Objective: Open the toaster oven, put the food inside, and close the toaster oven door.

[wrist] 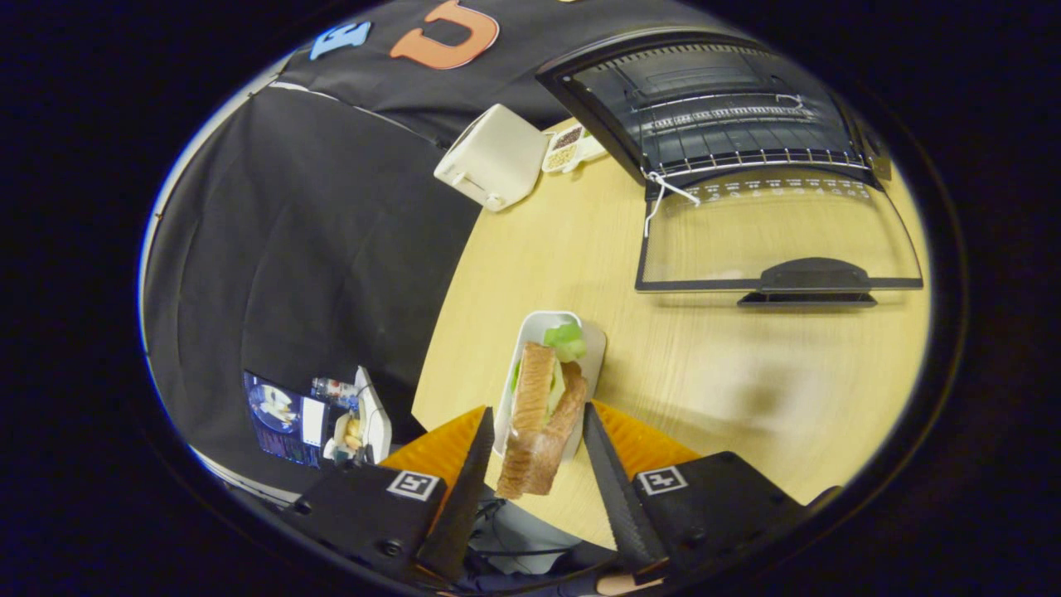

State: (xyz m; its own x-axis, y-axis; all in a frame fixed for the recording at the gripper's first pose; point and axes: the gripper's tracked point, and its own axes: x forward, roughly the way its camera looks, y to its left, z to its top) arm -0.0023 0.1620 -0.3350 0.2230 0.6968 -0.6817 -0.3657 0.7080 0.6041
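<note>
Sandwich (540,414) lies on a white tray (530,332) at the near edge of the bench (746,373), right between the spread jaws of the gripper (535,427), which flank it on both sides without clearly pressing it. A bit of green lettuce (565,338) sits at the sandwich's far end. The toaster oven (713,116) stands at the far right of the bench, its glass door (771,240) already dropped flat, the rack inside bare. A white toaster (493,157) and a small dish of grains (568,148) sit to its left.

The main risk, as I judge it, is the grip: soft bread may crush or its layers slide apart if pinched unevenly, and the tray could lift along. On the carry, the sandwich could snag the open door's handle (808,278) or spill filling.
</note>
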